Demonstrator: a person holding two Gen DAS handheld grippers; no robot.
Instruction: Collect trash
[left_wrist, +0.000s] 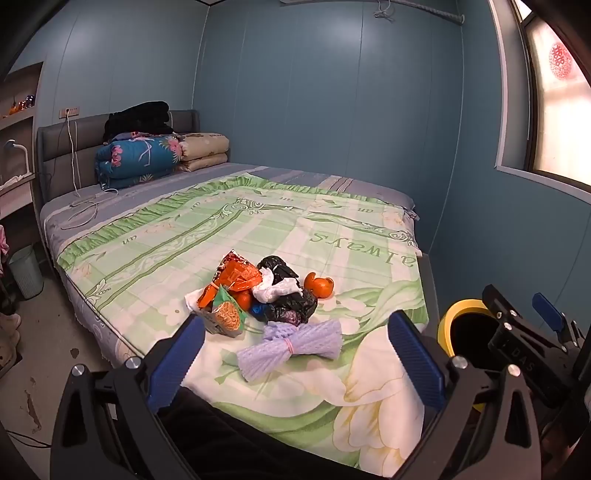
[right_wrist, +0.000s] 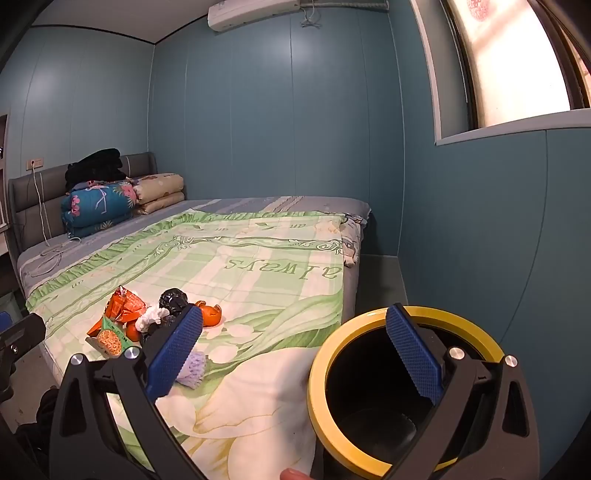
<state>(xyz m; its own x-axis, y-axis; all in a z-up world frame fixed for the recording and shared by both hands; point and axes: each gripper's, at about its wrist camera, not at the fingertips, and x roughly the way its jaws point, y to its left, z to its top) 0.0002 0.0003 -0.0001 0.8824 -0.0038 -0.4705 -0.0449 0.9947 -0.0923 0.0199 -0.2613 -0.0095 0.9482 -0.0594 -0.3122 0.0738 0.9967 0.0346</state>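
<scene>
Beside the foot corner of the bed (right_wrist: 280, 258), a round bin (right_wrist: 369, 461) with a yellow rim and black inside; nothing visible in it. In the left wrist view, only an arc of the same bin (left_wrist: 448, 325) showing behind the other claw. By the left side of the bed, on the floor, a second, pale green ribbed bin (left_wrist: 26, 271); contents hidden.

On the green flowered sheet (left_wrist: 184, 240), near the foot of the bed, one heap of trash (left_wrist: 258, 291), all pieces touching or overlapping: one orange snack wrapper (left_wrist: 238, 273), one green noodle packet (left_wrist: 225, 317) lying flat with its printed face up, two crumpled black plastic bags (left_wrist: 291, 306), one white crumpled bag (left_wrist: 275, 288), a scrap of blue plastic (left_wrist: 258, 310), and orange peel (left_wrist: 319, 286) at the right edge of the heap; count of peel pieces unclear. Just in front of the heap, one bundle of lilac foam netting (left_wrist: 291, 345), tied at its middle with a pink band, long axis running left to right across the bed, right end slightly farther away.

At the headboard, two folded quilts: one blue flowered (left_wrist: 138, 160), one beige (left_wrist: 203, 151), with dark clothing (left_wrist: 138, 120) on top.

Left claw (left_wrist: 295, 363) spread wide, nothing between its blue pads, hovering over the sheet and framing the netting bundle. Right claw (right_wrist: 295, 349) likewise released and empty, one finger over the sheet, the other over the bin's mouth.
</scene>
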